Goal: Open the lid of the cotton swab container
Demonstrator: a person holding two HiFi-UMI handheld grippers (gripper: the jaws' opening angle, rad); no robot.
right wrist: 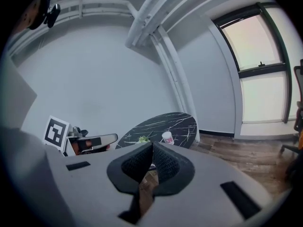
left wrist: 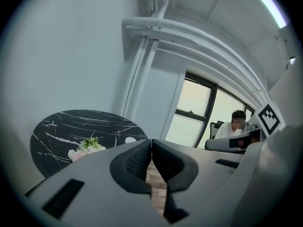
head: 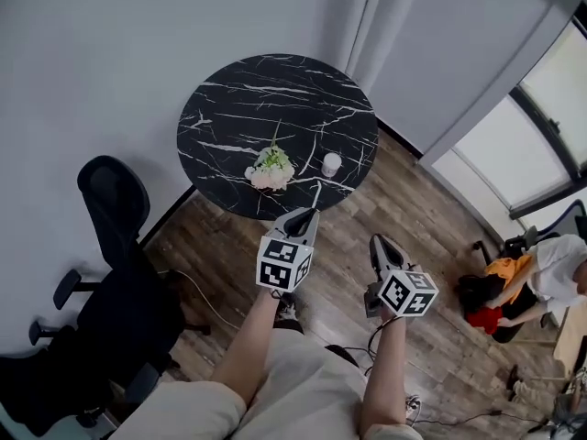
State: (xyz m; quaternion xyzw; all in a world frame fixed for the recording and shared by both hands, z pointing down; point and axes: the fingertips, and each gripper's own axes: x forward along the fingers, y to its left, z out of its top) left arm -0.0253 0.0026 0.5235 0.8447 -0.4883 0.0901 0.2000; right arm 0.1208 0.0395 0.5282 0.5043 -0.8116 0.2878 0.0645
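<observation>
A round black marble-patterned bench (head: 275, 108) stands in the upper centre of the head view, against a pale wall; the cotton swab container (head: 331, 164), a small white tub with a pinkish band, stands upright toward the lower right of the benchtop, just right of a small bunch of white and green flowers (head: 271, 169) and not touching it; whether its lid is on cannot be made out at this size. The left gripper (head: 305, 214) sits at centre frame with its tip at the bench's lower edge; its jaws are pressed together with nothing between them. The right gripper (head: 379, 242), to its right and lower in the frame over the wood-plank floor (head: 431, 218), likewise has its jaws closed and empty; both grippers are clear of the container. A black office chair (head: 115, 200) stands at the left beside the bench; at the right edge a person in a white top (head: 559, 264) bends over something orange, below a window (head: 569, 90) in the upper right corner.
</observation>
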